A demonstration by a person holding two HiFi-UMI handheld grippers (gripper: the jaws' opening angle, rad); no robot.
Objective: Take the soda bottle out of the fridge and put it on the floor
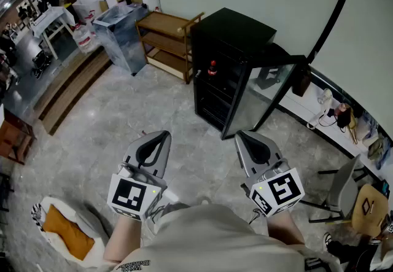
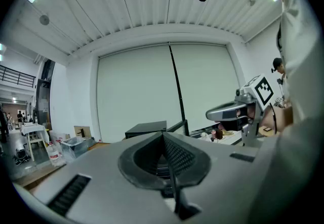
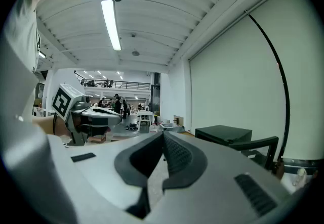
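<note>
**Step in hand:** approach. Nothing is gripped and the reach has not begun.

**Near:** the left claw and the right claw are held side by side in front of the person, pointing to 12 o'clock. In each gripper view the 2 jaws lie together with nothing between them. Bare floor lies under and ahead of both.

**Middle:** the floor between the claws and the fridge is open, and I judge it enough to walk straight in. A white bag with an orange cushion sits at 8 o'clock, off the route. A chair stands at 3 o'clock, also off it.

**Far:** the black fridge stands at 12 o'clock, its glass door swung open toward 1 o'clock. The soda bottle stands upright high inside, at the left of the opening, well apart from both claws. A wooden rack stands just beside the fridge at 11 o'clock.

**Next move, as judged:** step forward, part 1 claw's jaws, enter the opening level, and close on the bottle's body.

**Edges to mind:** the door's free edge on the right, the fridge's left wall near the bottle, and the top of the opening. The left side looks the freer line in. The open floor at 10 o'clock gives room for setting the bottle down.
</note>
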